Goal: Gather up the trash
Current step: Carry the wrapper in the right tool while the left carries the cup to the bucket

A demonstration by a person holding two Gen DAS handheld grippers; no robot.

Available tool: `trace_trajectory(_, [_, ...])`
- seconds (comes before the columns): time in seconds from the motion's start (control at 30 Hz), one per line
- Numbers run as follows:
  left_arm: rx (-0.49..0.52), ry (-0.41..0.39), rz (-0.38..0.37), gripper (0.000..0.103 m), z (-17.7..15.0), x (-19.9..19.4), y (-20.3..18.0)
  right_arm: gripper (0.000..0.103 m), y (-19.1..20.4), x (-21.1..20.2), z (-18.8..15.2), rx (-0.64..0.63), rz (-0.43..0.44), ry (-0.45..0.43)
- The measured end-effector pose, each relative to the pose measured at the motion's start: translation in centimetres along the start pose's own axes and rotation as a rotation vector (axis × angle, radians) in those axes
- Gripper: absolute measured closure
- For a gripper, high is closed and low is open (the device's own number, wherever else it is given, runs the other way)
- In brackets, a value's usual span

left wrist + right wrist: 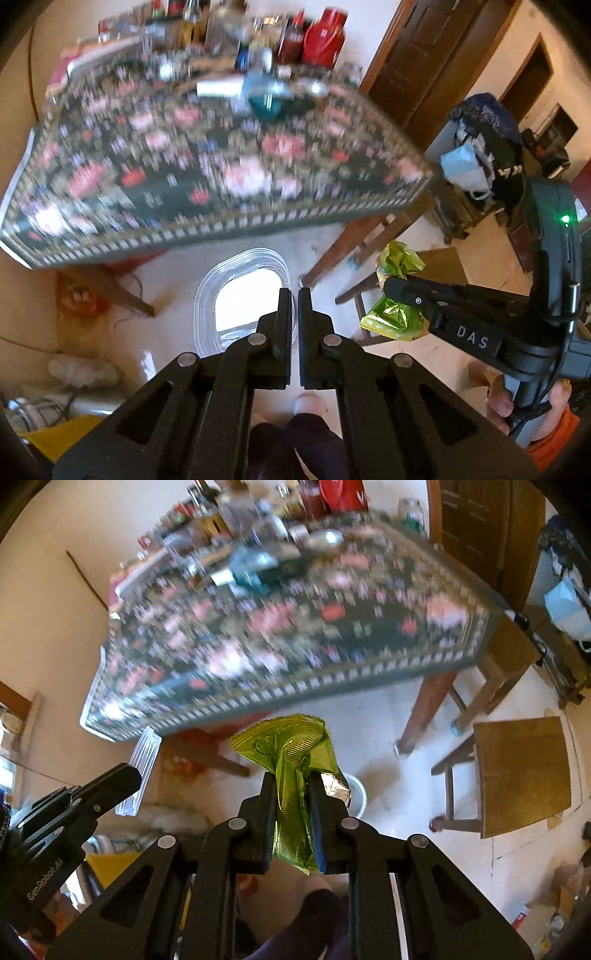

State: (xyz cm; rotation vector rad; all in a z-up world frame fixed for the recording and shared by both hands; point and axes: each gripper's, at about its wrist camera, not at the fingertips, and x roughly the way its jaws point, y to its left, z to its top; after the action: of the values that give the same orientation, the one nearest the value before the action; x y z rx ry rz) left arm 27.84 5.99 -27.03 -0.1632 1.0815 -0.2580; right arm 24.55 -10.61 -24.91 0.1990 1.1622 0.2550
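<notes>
Starting at the left, we are holding a clear plastic lid (139,771) in the left hand-held gripper (294,295). In the left wrist view its fingers are clenched almost together on the lid's near edge, and the lid is spreading out ahead of them in the lower middle of the frame, a see-through rounded rectangle with a raised rim. In the right wrist view the same lid is showing edge-on at middle left, its long axis running up and slightly right from the fingertips.

Moving right, we are gripping a crumpled green foil wrapper (291,771) in the right hand-held gripper (292,794), clamped on the wrapper's middle. The wrapper's long axis is running along the fingers, with one end fanning out above the tips at frame centre and the other trailing back between the fingers. It is shiny yellow-green with a silver inner face showing on its right side.

Just behind the wrapper, lower centre-right, a white bucket-like rim (358,794) is standing on the floor; we are judging it the likely bin, below and slightly right of the right hand-held gripper, which is nearer to it. The blurred floral tabletop (295,635) is filling the upper frame.
</notes>
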Motion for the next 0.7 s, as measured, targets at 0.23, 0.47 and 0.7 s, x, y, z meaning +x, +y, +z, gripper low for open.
trace_trajectory(0.23, [-0.049, 0.065, 0.016, 0.102, -2.9, 11.0, 1.7, 0.088, -3.9, 9.3, -1.8, -0.031, -0.009, 0.108])
trace_trajectory(0.47, [-0.091, 0.122, 0.044, 0.102, -7.1, 20.8, 5.2, 0.088, -6.8, 19.9, -4.5, -0.060, -0.003, 0.197])
trace_trajectory(0.7, [-0.150, 0.174, 0.056, 0.102, -11.2, 28.1, 9.3, 0.087, -9.2, 30.1, -7.2, -0.059, -0.001, 0.270])
